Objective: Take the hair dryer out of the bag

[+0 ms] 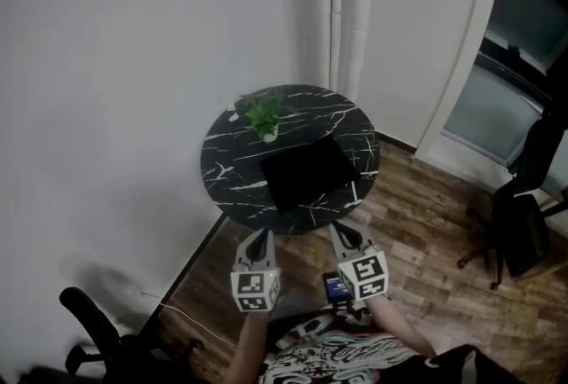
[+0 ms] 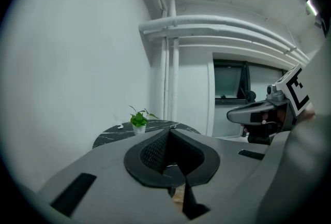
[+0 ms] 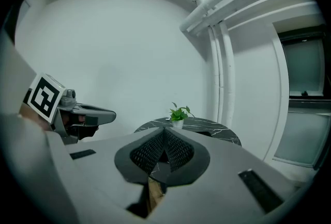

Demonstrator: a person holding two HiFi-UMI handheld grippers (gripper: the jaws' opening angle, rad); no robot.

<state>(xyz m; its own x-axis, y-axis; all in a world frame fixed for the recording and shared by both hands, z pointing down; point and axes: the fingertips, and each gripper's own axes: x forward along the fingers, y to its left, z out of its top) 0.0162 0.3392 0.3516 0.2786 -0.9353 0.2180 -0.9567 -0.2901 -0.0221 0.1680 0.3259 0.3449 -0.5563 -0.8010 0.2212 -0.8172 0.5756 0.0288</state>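
Listing left to right: left gripper (image 1: 259,240), fingers pressed together, empty; green plant in white pot (image 1: 266,121); flat black square bag (image 1: 309,171) on round black marble table (image 1: 222,162), well ahead of both fingers, untouched; right gripper (image 1: 342,236), fingers closed, empty. Hair dryer unseen, presumably bagged; everything remains. Only head view shows bag plainly.

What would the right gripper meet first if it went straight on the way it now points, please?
Probably the near rim of the round table: the shut right gripper aims at it with only open air between. If it passes above the rim, the black bag on top comes next; depth is unclear.
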